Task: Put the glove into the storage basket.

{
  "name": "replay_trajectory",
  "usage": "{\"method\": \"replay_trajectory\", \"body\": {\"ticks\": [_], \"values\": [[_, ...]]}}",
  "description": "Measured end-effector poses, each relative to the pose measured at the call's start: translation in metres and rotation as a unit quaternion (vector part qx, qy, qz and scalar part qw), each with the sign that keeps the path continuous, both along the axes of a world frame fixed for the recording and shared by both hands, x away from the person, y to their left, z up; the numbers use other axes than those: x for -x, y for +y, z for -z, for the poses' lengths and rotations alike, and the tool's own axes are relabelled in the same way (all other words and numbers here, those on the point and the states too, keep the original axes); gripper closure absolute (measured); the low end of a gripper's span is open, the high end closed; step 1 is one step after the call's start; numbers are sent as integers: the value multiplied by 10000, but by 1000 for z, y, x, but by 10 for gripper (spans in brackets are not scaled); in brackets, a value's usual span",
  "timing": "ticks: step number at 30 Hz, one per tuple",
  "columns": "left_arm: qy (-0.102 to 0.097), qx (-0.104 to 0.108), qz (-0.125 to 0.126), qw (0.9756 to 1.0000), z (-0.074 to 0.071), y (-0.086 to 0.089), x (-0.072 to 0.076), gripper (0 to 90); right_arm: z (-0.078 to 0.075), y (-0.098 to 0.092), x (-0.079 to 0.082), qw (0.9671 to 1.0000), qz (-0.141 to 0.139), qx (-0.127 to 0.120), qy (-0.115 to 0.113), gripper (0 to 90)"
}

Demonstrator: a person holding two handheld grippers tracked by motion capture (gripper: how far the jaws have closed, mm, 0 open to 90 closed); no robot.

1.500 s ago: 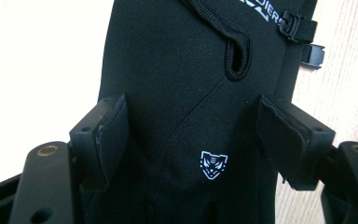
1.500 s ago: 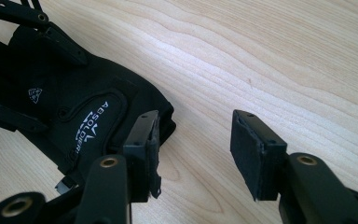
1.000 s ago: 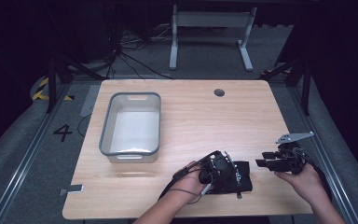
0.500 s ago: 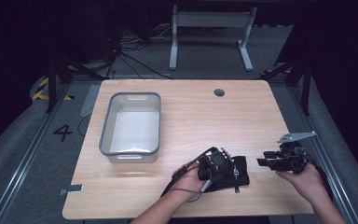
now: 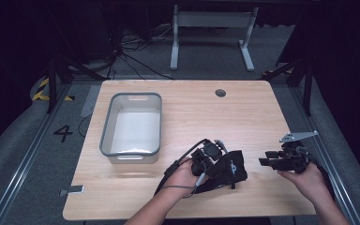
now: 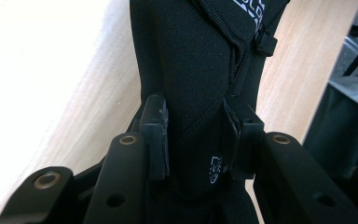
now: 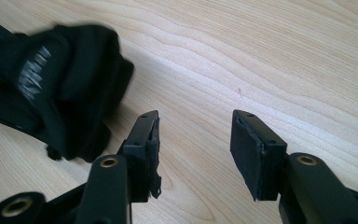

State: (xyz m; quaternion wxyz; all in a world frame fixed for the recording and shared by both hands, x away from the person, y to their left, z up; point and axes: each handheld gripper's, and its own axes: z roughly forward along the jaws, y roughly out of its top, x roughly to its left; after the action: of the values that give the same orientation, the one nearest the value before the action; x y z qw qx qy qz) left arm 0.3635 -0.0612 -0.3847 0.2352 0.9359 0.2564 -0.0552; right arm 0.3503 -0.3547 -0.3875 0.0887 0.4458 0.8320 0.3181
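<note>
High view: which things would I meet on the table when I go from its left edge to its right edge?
Grey bin → left gripper, its fingers closed on the black pouch → right gripper, open, above the bare wooden table.

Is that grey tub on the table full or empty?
Empty. The high view looks straight into the grey tub and shows its bare pale floor, with nothing lying inside.

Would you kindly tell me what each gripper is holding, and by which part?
The left gripper pinches the black pouch across its narrow end, beside the zipper. The right gripper holds nothing.
</note>
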Motion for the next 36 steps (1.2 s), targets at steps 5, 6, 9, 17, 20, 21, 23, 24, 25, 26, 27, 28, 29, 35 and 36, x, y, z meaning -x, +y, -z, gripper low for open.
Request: {"method": "replay_trajectory", "body": {"ticks": [5,6,9,17,20,21,23,24,25,26,27,28,29,35,36], "values": [[-74,93,-75,9999,-17,12,1,657,3,5,-6,9999,-79,32,79,530],[-72,118,-114,9998,-20,14,1,656,4,6,-7,9999,-90,27,75,530],[-123,169,-251,9995,-29,23,-1,656,5,10,-11,9998,-156,28,89,529],[-189,316,-601,9975,-45,49,1,655,4,19,-27,9994,-338,8,88,531],[-217,375,-730,9964,-50,59,1,655,3,25,-32,9991,-423,-9,85,531],[-217,375,-730,9964,-50,59,1,655,3,26,-34,9990,-444,-8,82,531],[-278,390,-822,9955,-58,69,2,655,4,30,-37,9987,-506,-5,91,530],[-304,405,-817,9954,-60,71,2,654,4,32,-38,9986,-518,-10,104,530],[-310,431,-850,9950,-62,75,2,654,4,33,-39,9985,-537,-4,107,530],[-339,431,-893,9945,-65,78,2,654,5,35,-40,9985,-544,0,107,530],[-339,431,-893,9945,-65,78,2,654,5,35,-40,9985,-544,0,107,530],[-365,443,-938,9939,-68,82,2,654,5,36,-41,9983,-576,9,131,531],[-381,453,-978,9934,-70,86,2,654,6,37,-42,9982,-588,5,136,531],[-471,502,-1272,9895,-82,108,-3,653,8,42,-45,9977,-654,9,173,530],[-483,517,-1385,9878,-85,117,-6,654,9,43,-44,9976,-662,19,176,530]]}}
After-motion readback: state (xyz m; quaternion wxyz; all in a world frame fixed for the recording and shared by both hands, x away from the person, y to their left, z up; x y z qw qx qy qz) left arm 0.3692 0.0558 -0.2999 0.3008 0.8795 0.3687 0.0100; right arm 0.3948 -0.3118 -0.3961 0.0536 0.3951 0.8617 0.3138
